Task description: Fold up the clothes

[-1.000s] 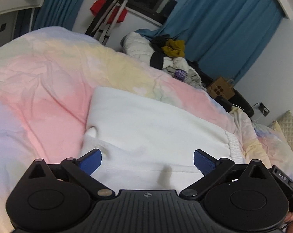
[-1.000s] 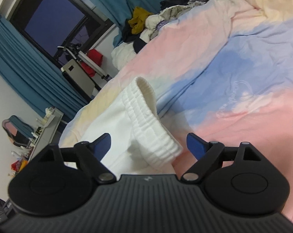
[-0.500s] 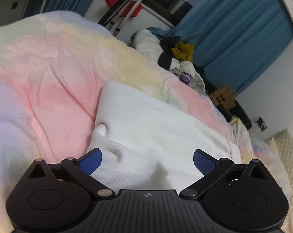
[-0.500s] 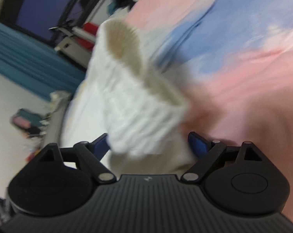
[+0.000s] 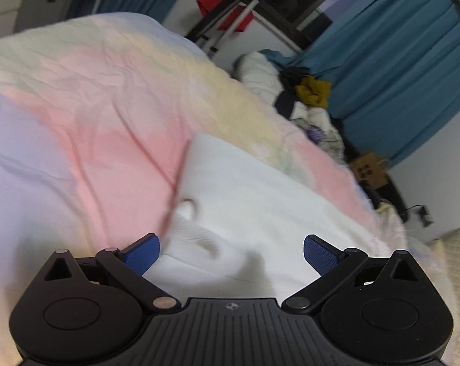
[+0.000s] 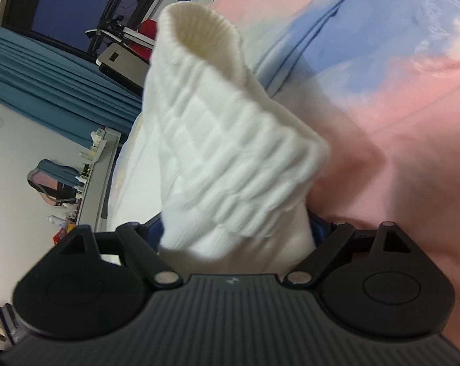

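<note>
The bedspread [image 5: 86, 140], a pastel patchwork of pink, lilac, yellow and blue, serves as the landmark here, and on it lies one white garment [image 5: 260, 201], folded flat, with its long axis running from the near left corner of the spread toward the far right side. Beyond the far edge of the bedspread sits one heap of loose laundry [image 5: 306, 97], with a mustard-yellow piece on top of dark and pale ones. Behind that heap hang teal curtains [image 5: 397, 70], and at the far head of the spread stands a folding rack [image 5: 230, 15] with red cloth on it under a dark window. One brown cardboard box [image 5: 368, 170] stands off the right edge of the spread, below the curtains. The left gripper [image 5: 230, 251] hovers low over the near end of the garment, its two blue pads [image 5: 320, 256] set wide apart with cloth lying under the gap and neither pad pressing on it. In the right wrist view, one thick ribbed cuff [image 6: 227, 140] of the garment stands up from the bedspread [image 6: 413, 122], its open mouth pointing up and away, and it blocks most of the view ahead. The right gripper [image 6: 236, 235] has its jaws spread wide with the base of that cuff filling the space between them; only slivers of its blue pads [image 6: 318, 228] show at either side, so whether they press the knit cannot be told. A white shelf unit [image 6: 92, 167] stands off the left side of the spread.
</note>
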`<move>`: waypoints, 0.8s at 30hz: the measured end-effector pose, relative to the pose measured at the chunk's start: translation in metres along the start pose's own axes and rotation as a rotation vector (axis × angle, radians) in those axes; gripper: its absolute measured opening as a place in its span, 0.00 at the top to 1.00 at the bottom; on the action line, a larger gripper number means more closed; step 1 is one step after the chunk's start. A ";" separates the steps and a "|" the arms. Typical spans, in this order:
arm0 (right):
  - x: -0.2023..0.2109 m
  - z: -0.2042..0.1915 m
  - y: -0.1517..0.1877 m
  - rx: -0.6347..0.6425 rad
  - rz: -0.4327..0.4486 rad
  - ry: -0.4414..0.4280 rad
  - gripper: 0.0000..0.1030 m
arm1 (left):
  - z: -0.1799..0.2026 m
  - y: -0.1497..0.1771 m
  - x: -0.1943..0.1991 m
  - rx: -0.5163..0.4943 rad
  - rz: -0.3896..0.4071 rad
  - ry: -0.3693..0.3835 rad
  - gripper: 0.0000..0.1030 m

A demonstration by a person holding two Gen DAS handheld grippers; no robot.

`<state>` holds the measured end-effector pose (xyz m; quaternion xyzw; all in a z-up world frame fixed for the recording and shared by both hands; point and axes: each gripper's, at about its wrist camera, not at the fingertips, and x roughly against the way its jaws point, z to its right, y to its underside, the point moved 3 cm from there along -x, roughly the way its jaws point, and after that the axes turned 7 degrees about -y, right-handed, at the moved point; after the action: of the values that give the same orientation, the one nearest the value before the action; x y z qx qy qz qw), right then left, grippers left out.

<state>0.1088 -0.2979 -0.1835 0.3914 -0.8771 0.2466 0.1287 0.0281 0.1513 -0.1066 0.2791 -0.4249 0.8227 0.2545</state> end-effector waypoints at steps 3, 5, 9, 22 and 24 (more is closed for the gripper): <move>0.003 -0.002 0.001 0.002 0.008 -0.008 0.13 | -0.003 0.006 -0.014 0.001 -0.066 -0.025 0.01; 0.004 -0.002 0.003 -0.002 0.011 -0.016 0.14 | -0.004 0.011 -0.026 -0.012 -0.106 -0.057 0.01; -0.001 0.001 0.004 0.008 -0.002 -0.004 0.14 | -0.012 0.016 -0.042 0.048 -0.158 -0.014 0.03; 0.010 -0.012 -0.001 0.002 0.060 -0.081 0.25 | -0.013 0.020 -0.047 0.012 -0.132 -0.011 0.28; 0.007 -0.006 -0.001 -0.011 0.071 -0.031 0.36 | -0.007 0.021 -0.041 -0.016 -0.111 -0.027 0.39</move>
<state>0.1045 -0.2997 -0.1752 0.3630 -0.8937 0.2403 0.1085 0.0420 0.1394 -0.1496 0.3114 -0.4189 0.7999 0.2961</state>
